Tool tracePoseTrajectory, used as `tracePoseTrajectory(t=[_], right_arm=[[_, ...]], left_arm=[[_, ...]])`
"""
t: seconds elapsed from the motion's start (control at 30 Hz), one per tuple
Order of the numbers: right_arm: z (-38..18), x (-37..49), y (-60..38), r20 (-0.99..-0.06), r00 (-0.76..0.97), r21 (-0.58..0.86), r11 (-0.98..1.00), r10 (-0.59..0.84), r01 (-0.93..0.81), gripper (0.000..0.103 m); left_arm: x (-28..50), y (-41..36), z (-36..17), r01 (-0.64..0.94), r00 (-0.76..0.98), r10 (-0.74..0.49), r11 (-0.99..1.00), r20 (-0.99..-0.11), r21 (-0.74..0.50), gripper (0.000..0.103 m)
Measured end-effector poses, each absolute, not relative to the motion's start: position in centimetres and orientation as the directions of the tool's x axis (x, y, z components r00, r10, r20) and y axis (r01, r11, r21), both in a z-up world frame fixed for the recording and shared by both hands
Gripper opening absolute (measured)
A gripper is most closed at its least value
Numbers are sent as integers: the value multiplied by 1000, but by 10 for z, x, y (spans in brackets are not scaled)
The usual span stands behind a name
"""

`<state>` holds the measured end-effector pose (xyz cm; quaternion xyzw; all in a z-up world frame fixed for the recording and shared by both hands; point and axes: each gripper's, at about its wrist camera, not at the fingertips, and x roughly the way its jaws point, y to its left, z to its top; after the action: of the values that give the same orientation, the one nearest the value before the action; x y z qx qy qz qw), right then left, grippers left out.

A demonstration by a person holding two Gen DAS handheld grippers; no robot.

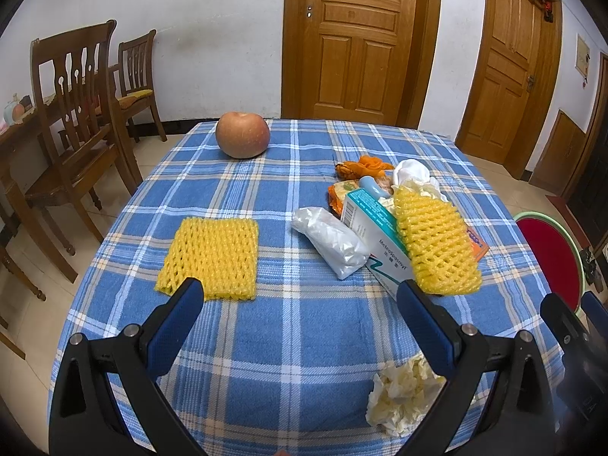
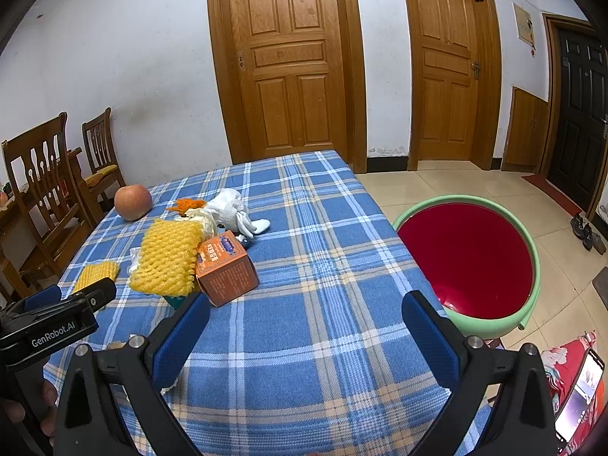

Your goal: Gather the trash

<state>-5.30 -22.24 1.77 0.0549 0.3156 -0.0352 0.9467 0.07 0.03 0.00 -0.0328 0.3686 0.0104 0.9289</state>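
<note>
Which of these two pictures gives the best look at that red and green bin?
The right wrist view: the bin shows nearly whole beside the table, green rim and red inside. The left wrist view catches only a slice of it at the right edge.

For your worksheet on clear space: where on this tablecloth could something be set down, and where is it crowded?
Free: the cloth between the orange box and the edge by the red basin; also between the apple and the flat yellow net. Crowded: the heap around the medicine carton.

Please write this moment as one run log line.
left hand-held gripper: open, empty | right hand-held gripper: open, empty | trash on table | basin empty
</note>
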Motion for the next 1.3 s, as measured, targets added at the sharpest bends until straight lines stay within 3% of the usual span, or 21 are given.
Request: tracePoseTrajectory(t=[1.3], right_arm=[[17, -52, -225, -606, 795, 86, 991, -29, 102, 103]], left_arm=[[6, -10, 4, -39, 726, -8, 998, -687, -54, 101]])
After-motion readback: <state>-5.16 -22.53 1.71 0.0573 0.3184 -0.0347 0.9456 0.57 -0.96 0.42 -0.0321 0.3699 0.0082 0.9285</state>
